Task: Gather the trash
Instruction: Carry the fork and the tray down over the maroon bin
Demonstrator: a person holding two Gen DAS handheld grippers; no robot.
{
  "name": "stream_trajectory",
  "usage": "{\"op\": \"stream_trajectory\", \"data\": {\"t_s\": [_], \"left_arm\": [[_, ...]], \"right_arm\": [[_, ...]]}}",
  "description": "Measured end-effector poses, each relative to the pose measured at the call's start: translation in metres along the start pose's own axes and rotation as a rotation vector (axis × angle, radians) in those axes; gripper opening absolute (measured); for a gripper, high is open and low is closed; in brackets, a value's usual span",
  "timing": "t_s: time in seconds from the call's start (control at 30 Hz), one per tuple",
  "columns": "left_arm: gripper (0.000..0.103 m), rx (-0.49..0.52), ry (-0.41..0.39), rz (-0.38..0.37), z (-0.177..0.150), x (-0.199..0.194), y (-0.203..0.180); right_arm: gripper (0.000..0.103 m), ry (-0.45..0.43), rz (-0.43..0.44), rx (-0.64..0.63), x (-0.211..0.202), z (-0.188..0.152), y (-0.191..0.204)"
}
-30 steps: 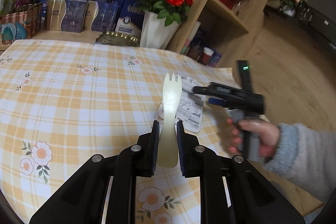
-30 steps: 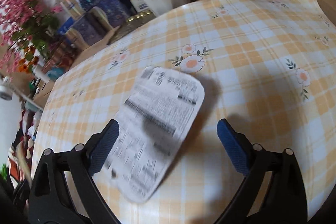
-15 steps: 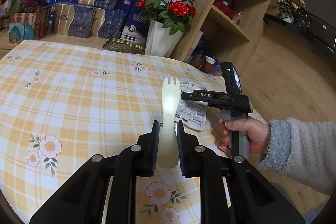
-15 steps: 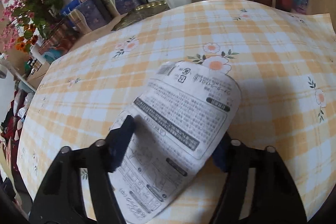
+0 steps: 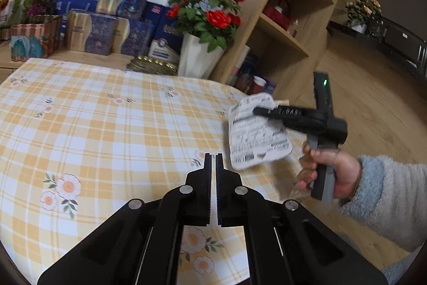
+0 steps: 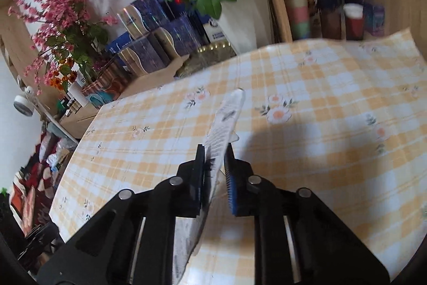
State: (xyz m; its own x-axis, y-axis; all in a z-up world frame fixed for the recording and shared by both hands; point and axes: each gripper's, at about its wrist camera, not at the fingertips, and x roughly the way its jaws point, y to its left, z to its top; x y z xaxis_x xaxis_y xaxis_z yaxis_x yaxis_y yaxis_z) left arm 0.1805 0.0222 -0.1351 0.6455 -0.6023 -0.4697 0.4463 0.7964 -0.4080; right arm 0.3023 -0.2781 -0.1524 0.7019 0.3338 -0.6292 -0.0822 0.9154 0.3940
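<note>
My right gripper [image 6: 214, 151] is shut on a white printed paper lid [image 6: 225, 122], held edge-on above the yellow checked tablecloth [image 6: 333, 151]. In the left wrist view the same lid [image 5: 256, 135] hangs from the right gripper [image 5: 257, 111] over the table's right edge, lifted off the cloth [image 5: 106, 130]. My left gripper [image 5: 213, 156] is shut with nothing visible between its fingers. The cream spork is not in view.
A white vase of red roses [image 5: 205, 26] and blue and gold boxes [image 5: 106, 26] stand behind the table. A wooden shelf unit [image 5: 288, 26] stands at the right. Pink flowers [image 6: 61, 18] stand at the far left. Wooden floor lies to the right.
The right gripper closed on the paper lid and lifted it off the table. The spork held in my left gripper is gone from it, and the left fingers have closed together.
</note>
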Motion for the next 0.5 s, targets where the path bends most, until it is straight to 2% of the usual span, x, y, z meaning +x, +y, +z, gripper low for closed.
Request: {"op": "stream_trajectory", "data": {"t_s": [0.1, 0.17, 0.2, 0.23, 0.27, 0.5], "left_arm": [[0.003, -0.006, 0.046, 0.025, -0.004, 0.01, 0.007], [0.006, -0.047, 0.067, 0.079, -0.008, 0.009, 0.019], [0.02, -0.078, 0.076, 0.08, -0.011, 0.008, 0.026], [0.043, -0.109, 0.088, 0.078, -0.015, 0.007, 0.032], [0.05, -0.119, 0.103, 0.08, -0.018, 0.008, 0.035], [0.049, 0.014, 0.267, 0.181, -0.045, 0.054, 0.026]], "right_arm": [[0.016, -0.019, 0.002, 0.008, -0.017, 0.002, 0.001], [0.016, -0.031, 0.017, 0.016, -0.028, 0.0, 0.002], [0.016, -0.035, 0.024, 0.013, -0.033, -0.001, 0.003], [0.016, -0.047, 0.034, -0.001, -0.04, -0.005, 0.006], [0.016, -0.051, 0.039, -0.011, -0.044, -0.008, 0.008], [0.013, -0.063, 0.076, -0.007, -0.067, -0.036, 0.008]]}}
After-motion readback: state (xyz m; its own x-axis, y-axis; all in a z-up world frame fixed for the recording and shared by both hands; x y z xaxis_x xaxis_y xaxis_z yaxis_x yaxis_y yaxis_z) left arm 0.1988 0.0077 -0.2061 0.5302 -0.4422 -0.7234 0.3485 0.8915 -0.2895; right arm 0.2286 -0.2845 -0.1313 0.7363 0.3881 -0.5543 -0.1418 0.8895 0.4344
